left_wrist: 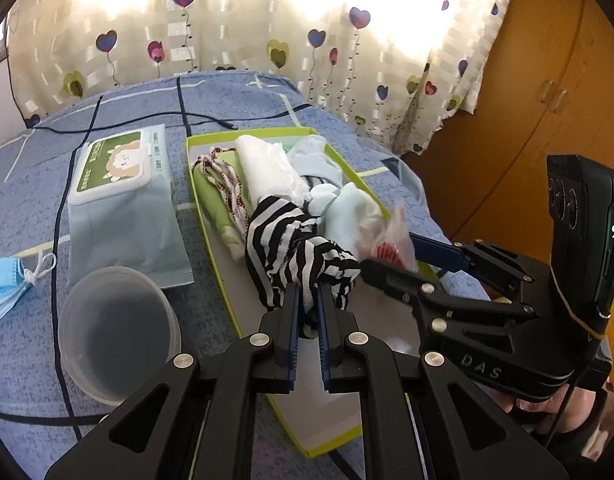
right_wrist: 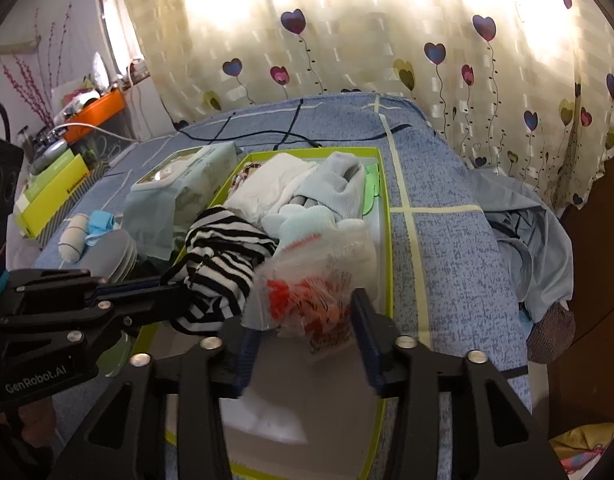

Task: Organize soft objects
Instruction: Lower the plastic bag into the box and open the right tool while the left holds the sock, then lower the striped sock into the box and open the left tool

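Two grippers over the green-rimmed tray [left_wrist: 195, 184]: left gripper [left_wrist: 308, 304] jaws pinching striped cloth [left_wrist: 283, 240], right gripper [right_wrist: 307, 336] jaws spread around plastic bag [right_wrist: 315, 280].

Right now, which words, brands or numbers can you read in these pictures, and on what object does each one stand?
"DAS": on the right hand-held gripper body.
"GenRobot.AI": on the left hand-held gripper body.
Wet wipes pack: label print too small to read.
Plastic bag: red print blurred.
Yellow-green carton: side print too small.

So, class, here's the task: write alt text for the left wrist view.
The left tongs pinch a black-and-white striped cloth over a green-rimmed box of folded fabrics on a blue bedspread. The right tongs reach in beside a plastic bag.
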Demonstrator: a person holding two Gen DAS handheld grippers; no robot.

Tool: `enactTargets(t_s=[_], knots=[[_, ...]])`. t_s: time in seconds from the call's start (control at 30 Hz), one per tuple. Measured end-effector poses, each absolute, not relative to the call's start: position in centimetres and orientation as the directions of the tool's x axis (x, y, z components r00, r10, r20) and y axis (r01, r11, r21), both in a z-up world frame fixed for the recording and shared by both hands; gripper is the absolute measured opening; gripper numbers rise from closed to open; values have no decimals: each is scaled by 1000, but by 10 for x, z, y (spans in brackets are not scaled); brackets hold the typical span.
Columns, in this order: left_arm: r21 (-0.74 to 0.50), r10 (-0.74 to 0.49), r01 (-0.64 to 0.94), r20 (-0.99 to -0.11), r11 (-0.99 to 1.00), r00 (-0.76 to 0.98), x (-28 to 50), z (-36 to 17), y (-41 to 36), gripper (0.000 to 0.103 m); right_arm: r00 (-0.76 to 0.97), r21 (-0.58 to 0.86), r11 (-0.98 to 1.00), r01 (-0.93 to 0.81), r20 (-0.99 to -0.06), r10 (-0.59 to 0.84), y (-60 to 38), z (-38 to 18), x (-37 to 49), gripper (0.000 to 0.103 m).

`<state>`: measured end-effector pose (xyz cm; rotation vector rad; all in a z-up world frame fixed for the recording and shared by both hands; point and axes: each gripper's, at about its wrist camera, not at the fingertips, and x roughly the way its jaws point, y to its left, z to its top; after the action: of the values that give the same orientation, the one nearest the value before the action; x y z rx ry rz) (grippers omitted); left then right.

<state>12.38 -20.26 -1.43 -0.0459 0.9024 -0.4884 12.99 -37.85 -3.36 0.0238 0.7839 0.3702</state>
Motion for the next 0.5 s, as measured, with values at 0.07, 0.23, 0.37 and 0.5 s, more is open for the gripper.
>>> enactTargets(t_s=[0.07, 0.23, 0.37, 0.5], knots=[[-240, -430, 392, -736, 888, 522, 121, -12, -202, 9, 653, 150, 937, -316, -682, 330, -378, -32, 125, 56], [-231, -419, 380, -723, 896, 549, 115, -6, -196, 9, 672, 142, 941, -307, -669, 319, -381, -26, 115, 57], [-236, -430, 384, -705, 892, 564, 108, 0, -192, 10, 683, 138, 943, -304, -658, 316, -381, -19, 108, 57], [-236, -436, 390, -688, 890, 580, 100, 7, -188, 10, 691, 151, 938, -312, -642, 333, -379, -13, 98, 57]])
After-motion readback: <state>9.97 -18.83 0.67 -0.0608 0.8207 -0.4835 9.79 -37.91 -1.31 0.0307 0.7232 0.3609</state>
